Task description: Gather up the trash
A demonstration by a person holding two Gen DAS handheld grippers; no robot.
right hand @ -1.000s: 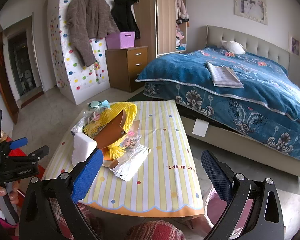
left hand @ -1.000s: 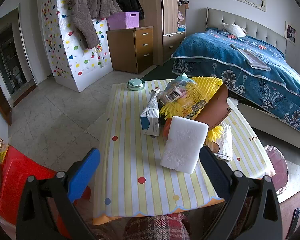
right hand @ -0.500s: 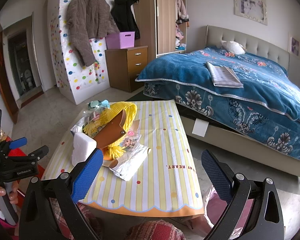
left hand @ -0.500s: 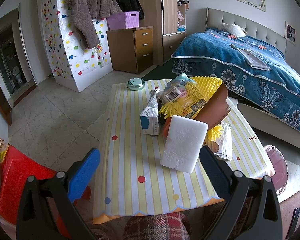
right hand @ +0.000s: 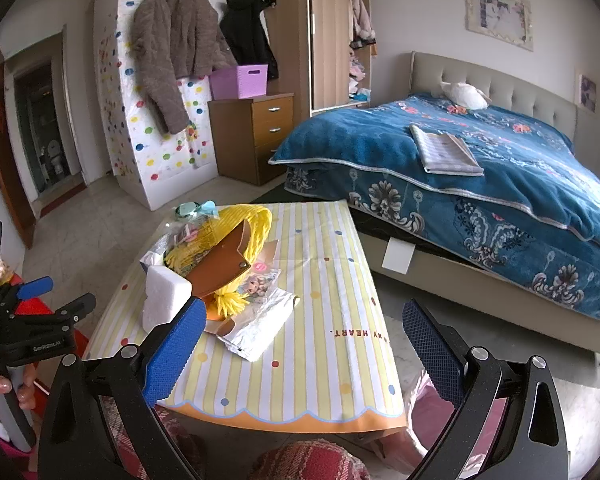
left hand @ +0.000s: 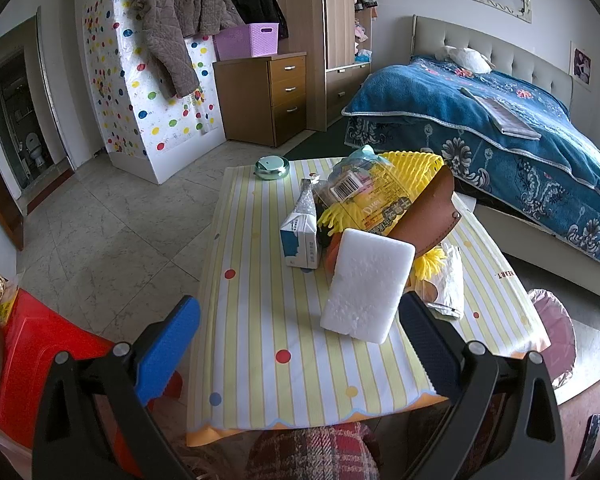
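Observation:
A heap of trash lies on the striped table [left hand: 260, 320]: a white foam block [left hand: 366, 284], a small milk carton [left hand: 300, 236], a yellow foam net [left hand: 412, 168] with a printed wrapper [left hand: 364, 196], a brown leather piece [left hand: 428, 216] and a silver foil bag [left hand: 448, 288]. In the right wrist view the foam block [right hand: 164, 296] and foil bag [right hand: 260, 324] lie at the left. My left gripper [left hand: 300, 352] is open and empty, short of the foam block. My right gripper [right hand: 300, 352] is open and empty above the table's near edge.
A round metal tin [left hand: 272, 168] sits at the table's far end. A red plastic stool [left hand: 32, 356] stands at the left. A bed with a blue cover [right hand: 480, 168] fills the right. A pink-lined bin [left hand: 552, 332] stands beside the table's right edge.

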